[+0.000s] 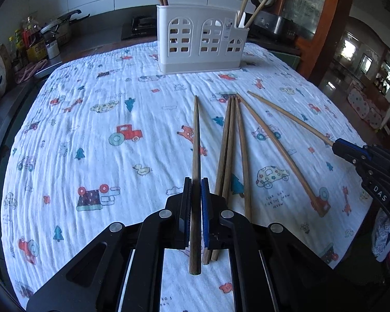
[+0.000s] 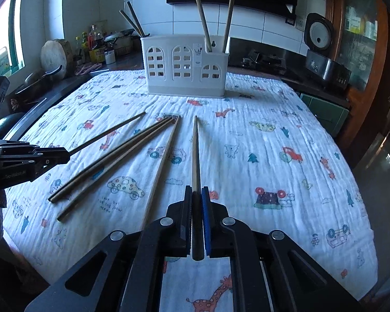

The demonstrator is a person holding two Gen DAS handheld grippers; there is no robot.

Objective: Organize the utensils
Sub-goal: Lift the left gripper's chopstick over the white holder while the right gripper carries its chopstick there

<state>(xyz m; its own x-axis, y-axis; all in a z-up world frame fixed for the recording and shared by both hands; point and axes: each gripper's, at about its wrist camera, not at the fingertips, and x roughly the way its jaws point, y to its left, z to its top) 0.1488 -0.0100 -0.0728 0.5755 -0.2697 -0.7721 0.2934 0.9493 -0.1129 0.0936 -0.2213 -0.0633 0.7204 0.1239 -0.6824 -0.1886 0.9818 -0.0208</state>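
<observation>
My left gripper [image 1: 196, 182] is shut on a dark wooden chopstick [image 1: 196, 140] that points away, its far tip low over the cloth. My right gripper [image 2: 196, 189] is shut on a lighter chopstick [image 2: 195, 150]. Each shows in the other's view: the right gripper [image 1: 336, 147] grips its pale chopstick [image 1: 291, 118], and the left gripper [image 2: 65, 153] grips its dark one [image 2: 109, 132]. Between them several loose chopsticks [image 1: 228, 145] lie fanned on the cloth, also [image 2: 111, 156]. A white utensil holder [image 1: 200, 44], [image 2: 186, 67] stands at the far edge, dark chopsticks in its left slot, pale ones in its right.
A printed white cloth [image 1: 91, 130] covers the table. Behind it runs a dark counter with bottles [image 2: 91, 44], a pot [image 1: 59, 26] and a round chopping block [image 2: 56, 57]. A rice cooker [image 2: 319, 33] and a wooden cabinet [image 2: 356, 26] stand at the right.
</observation>
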